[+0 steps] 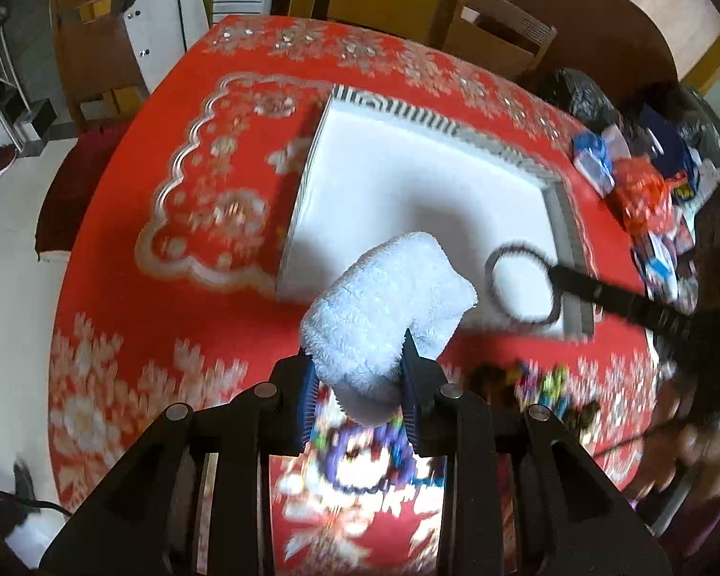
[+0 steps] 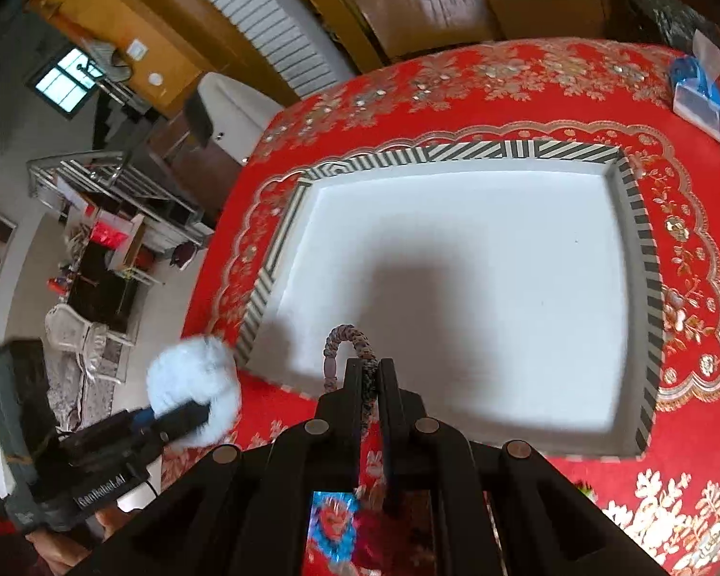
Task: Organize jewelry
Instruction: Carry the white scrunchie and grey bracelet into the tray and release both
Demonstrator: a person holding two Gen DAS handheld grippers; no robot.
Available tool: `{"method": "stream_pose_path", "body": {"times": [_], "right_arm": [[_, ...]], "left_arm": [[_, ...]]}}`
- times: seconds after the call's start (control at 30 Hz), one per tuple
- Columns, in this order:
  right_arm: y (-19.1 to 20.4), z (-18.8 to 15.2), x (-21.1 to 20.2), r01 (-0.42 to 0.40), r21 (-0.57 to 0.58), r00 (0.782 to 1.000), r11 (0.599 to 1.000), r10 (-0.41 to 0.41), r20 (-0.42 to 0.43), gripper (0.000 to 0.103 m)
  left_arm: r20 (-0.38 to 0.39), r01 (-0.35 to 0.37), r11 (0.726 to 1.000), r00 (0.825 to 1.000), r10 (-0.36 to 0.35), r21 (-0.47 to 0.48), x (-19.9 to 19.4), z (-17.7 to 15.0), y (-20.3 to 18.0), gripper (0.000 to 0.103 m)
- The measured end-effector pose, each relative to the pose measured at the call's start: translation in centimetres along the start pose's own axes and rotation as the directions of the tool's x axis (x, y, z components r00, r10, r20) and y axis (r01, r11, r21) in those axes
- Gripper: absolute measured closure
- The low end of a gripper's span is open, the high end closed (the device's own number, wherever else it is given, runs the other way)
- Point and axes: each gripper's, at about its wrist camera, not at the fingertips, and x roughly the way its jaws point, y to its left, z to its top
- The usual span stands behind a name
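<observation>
A white tray with a black-and-white striped rim [image 2: 643,249] lies on the red floral tablecloth; it also shows in the left wrist view [image 1: 569,225]. My left gripper [image 1: 360,374] is shut on a fluffy white scrunchie [image 1: 384,307], held above the tray's near left corner; it also shows in the right wrist view [image 2: 194,384]. My right gripper [image 2: 370,374] is shut on a dark beaded bracelet [image 2: 348,341] held over the tray's near edge; the bracelet's loop shows in the left wrist view [image 1: 523,283]. Colourful jewelry [image 1: 542,384] lies blurred on the cloth near the tray.
A pile of coloured packets [image 1: 648,187] lies on the cloth at the right. A blue and white packet [image 2: 701,91] lies beyond the tray's far right corner. Wooden chairs [image 2: 437,5] stand at the table's far side. The table edge drops to the floor on the left.
</observation>
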Motion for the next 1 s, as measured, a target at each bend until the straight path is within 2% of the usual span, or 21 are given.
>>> {"method": "stream_pose_path", "body": {"times": [0.13,0.2,0.5,0.67,0.7,0.77,0.83,0.93,1.0], "right_arm": [[-0.8,1.0,2.1,0.000,0.040,0.999,0.999,0.002,-0.032,0.098],[-1.5,1.3,3.6,-0.003,0.067,0.998,0.998,0.007,-0.054,0.098],[-4.4,1.5,7.7,0.070,0.089,0.986,0.994,-0.055,-0.159,0.098],[-5.0,1.7,7.8,0.073,0.079,0.984,0.994,-0.059,-0.169,0.097],[-5.0,1.8,7.7,0.081,0.075,0.983,0.994,-0.067,-0.170,0.096],[-5.1,1.7,7.0,0.096,0.071,0.983,0.993,-0.083,-0.162,0.086],[-5.3,1.7,5.8,0.108,0.073,0.987,0.992,-0.098,-0.123,0.057],[-5.2,1.7,4.2,0.139,0.059,0.988,0.989,-0.134,-0.080,0.056],[-5.4,1.6,3.0,0.159,0.061,0.986,0.985,-0.156,-0.058,0.056]], "left_arm": [[0.003,-0.051,0.998,0.999,0.051,-0.021,2.3,2.7,-0.2,0.075],[-0.020,-0.077,0.996,0.997,0.076,-0.040,3.9,3.6,-0.1,0.075],[-0.127,-0.140,0.990,0.983,0.134,-0.036,9.4,3.7,-0.2,0.075],[-0.124,-0.155,0.988,0.981,0.151,-0.027,9.6,3.6,-0.3,0.073],[-0.125,-0.159,0.987,0.980,0.154,-0.025,9.6,3.7,-0.3,0.070],[-0.125,-0.165,0.986,0.979,0.163,-0.006,9.5,3.7,-0.6,0.065],[-0.118,-0.166,0.986,0.979,0.167,0.011,9.3,3.6,-1.0,0.059],[-0.097,-0.151,0.989,0.984,0.151,0.011,8.5,3.7,-1.4,0.054],[-0.081,-0.144,0.990,0.986,0.143,0.003,7.9,3.8,-1.6,0.047]]}}
